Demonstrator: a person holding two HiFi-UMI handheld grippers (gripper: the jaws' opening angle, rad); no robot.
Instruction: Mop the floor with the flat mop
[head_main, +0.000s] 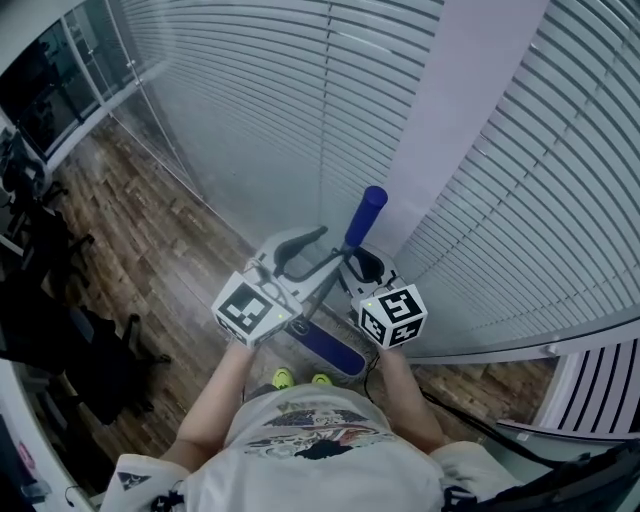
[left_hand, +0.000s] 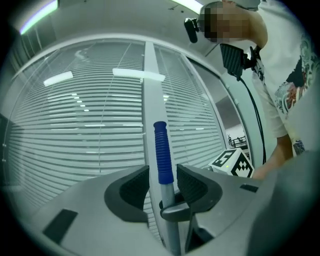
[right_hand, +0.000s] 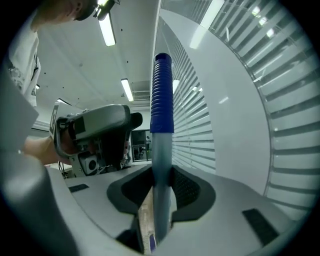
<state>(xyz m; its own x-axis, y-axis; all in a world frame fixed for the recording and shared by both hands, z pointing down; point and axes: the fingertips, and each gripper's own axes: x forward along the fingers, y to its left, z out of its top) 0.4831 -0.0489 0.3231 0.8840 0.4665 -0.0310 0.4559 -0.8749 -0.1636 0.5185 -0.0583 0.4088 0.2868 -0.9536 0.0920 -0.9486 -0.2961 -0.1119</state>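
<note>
Upright flat mop (head_main: 330, 290) close to slatted blinds (head_main: 250, 100), blue pad (head_main: 328, 348) down on wood floor (head_main: 140, 240). On grey shaft (right_hand: 161, 165) below blue grip (right_hand: 162, 95): right gripper (right_hand: 161, 182), pinching tight. Around same shaft: left gripper (left_hand: 162, 176), spread a little (slim gaps either side, pads not pressing).

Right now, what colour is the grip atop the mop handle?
Blue; the grip shows best in the right gripper view.
</note>
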